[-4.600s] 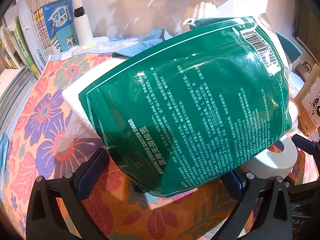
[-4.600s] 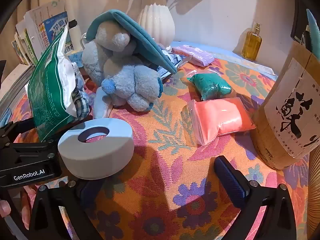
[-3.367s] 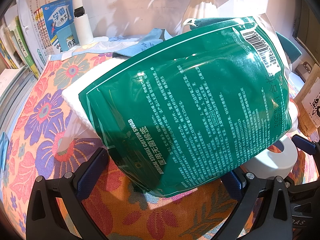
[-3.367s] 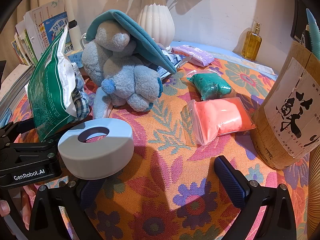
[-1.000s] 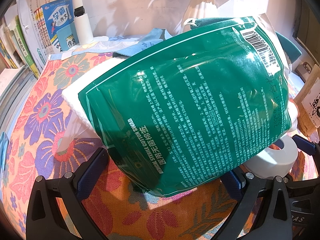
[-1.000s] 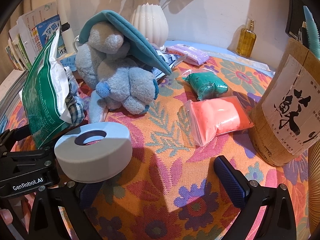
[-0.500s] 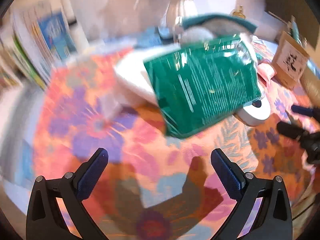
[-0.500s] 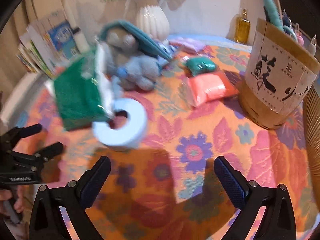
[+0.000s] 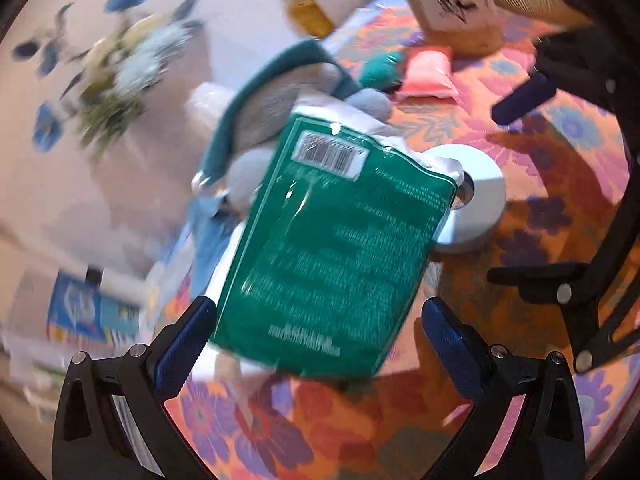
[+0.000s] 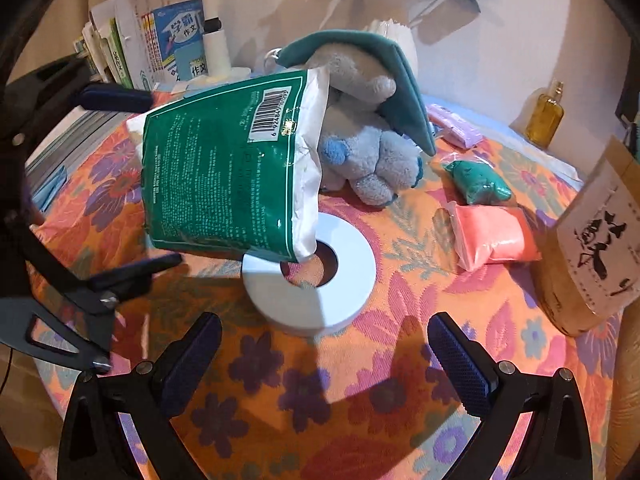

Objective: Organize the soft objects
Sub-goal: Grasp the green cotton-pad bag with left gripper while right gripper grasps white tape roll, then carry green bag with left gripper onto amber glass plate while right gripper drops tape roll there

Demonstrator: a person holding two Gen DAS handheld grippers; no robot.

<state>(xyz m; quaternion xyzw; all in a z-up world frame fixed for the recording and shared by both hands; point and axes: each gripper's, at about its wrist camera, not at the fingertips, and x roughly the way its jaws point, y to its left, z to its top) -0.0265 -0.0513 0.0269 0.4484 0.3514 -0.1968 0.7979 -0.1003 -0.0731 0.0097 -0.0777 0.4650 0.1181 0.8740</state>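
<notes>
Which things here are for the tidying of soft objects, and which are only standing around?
Belong to the job: green bag, plush toy, teal pouch, pink pouch.

Only standing around: tape roll, oil bottle, vase, books.

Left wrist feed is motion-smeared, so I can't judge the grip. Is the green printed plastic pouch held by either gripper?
Observer: No. The right wrist view shows the green printed plastic pouch leaning on the grey-blue plush toy; the left gripper is open.
Operator: Is the pouch on the white ring-shaped tape roll?
Observer: Its lower corner hangs over the hole of the white ring-shaped tape roll; I can't tell if they touch.
Operator: Anything behind the plush?
Observer: A flat lilac packet lies beyond it.
</notes>
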